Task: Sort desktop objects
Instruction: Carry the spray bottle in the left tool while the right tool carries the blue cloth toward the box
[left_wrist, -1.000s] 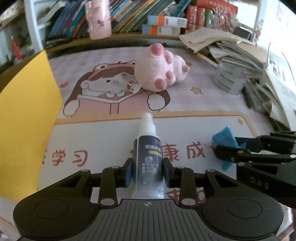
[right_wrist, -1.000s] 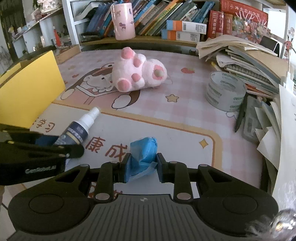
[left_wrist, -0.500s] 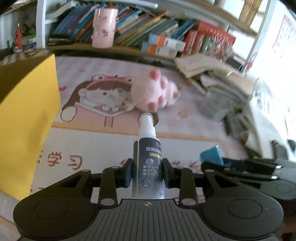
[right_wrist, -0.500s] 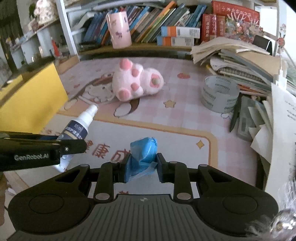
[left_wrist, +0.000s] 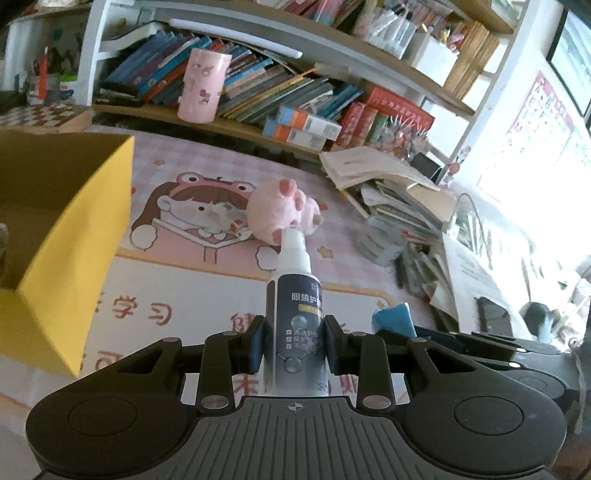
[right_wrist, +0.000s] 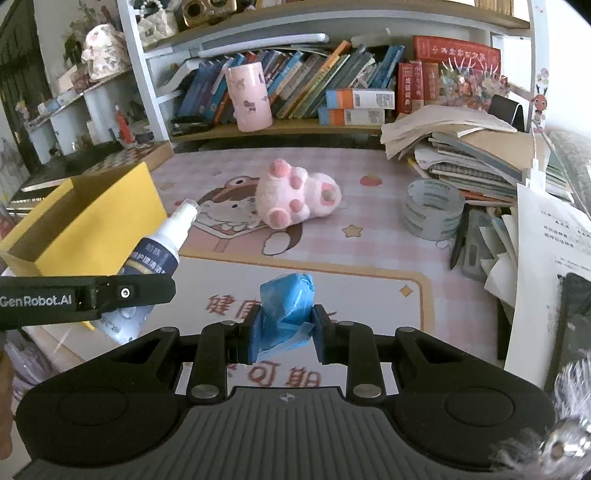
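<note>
The left gripper clamps a spray bottle, nozzle toward twelve o'clock. The right gripper pinches a blue wrapped packet; a yellow box sits at ten o'clock.

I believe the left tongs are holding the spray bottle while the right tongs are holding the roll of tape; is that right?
Not quite. The left tongs do hold the spray bottle, but the right tongs are shut on a crumpled blue packet, as the right wrist view shows. The roll of tape sits on the desk mat by the stack of papers, apart from both tongs.
</note>
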